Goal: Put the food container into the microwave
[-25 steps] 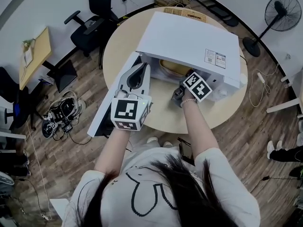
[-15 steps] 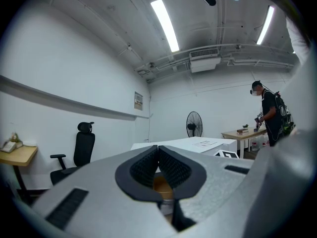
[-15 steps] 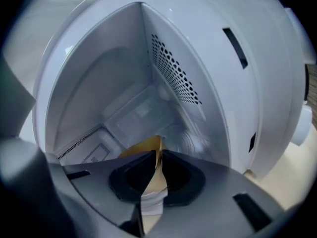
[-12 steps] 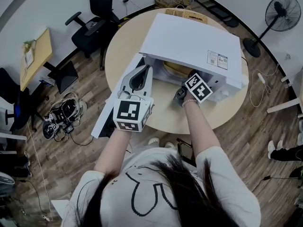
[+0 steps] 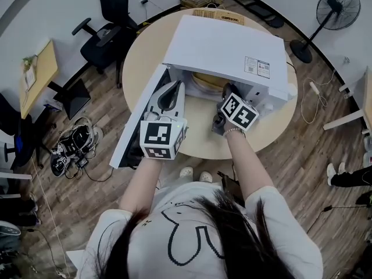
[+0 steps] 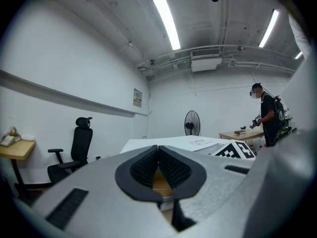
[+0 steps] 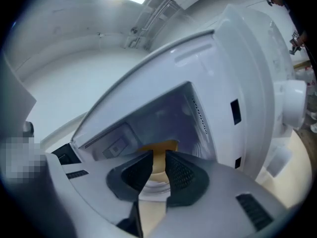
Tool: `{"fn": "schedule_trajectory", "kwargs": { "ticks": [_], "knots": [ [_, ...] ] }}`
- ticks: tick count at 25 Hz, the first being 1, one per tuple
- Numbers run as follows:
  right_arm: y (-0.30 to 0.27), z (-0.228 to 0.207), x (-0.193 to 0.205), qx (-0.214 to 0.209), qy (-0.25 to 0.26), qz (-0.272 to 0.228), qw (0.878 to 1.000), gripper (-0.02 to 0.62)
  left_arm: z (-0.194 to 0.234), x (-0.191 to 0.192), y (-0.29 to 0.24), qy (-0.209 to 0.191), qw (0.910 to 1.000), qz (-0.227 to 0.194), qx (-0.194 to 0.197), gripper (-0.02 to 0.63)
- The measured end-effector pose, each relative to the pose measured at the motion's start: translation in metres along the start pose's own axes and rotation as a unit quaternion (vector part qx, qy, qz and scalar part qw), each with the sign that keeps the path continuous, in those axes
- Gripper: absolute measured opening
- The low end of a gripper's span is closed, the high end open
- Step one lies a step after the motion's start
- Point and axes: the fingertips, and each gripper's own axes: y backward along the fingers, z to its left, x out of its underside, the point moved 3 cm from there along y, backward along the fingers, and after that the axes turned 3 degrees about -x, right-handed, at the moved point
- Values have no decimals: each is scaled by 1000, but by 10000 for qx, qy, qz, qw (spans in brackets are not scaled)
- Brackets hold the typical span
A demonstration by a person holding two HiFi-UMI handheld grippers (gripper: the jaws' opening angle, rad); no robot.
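The white microwave [image 5: 226,45] stands on the round table with its door [image 5: 139,118] swung open to the left. Inside sits the round food container [image 5: 206,81] with a yellow top, also seen as the container [image 7: 159,148] in the right gripper view. My right gripper [image 5: 226,90] is at the mouth of the cavity. Its jaws [image 7: 158,158] stand a narrow gap apart, just short of the container, holding nothing. My left gripper [image 5: 173,87] hovers beside the open door, and in its own view the left gripper [image 6: 158,150] is shut and empty.
The round wooden table [image 5: 145,57] has a bare front strip under my hands. A black office chair [image 5: 107,34], a small desk [image 5: 35,74] and tangled cables [image 5: 72,147] lie to the left. A floor fan [image 5: 334,4] stands at the back right. A person [image 6: 270,118] stands far off.
The right gripper has drawn back a little from the microwave opening. The left gripper has stayed beside the door. The head view has shifted slightly.
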Motion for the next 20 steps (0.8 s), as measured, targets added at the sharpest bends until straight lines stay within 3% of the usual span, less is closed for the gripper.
{"fn": "schedule_trajectory", "kwargs": {
  "ticks": [11, 20],
  "knots": [
    [51, 3, -18, -523, 696, 436, 9953, 78, -9, -2, -15, -48, 10000, -33, 73, 9],
    [88, 29, -48, -1132, 1432, 407, 9824, 75, -5, -13, -13, -310, 9994, -127, 37, 9]
  ]
}}
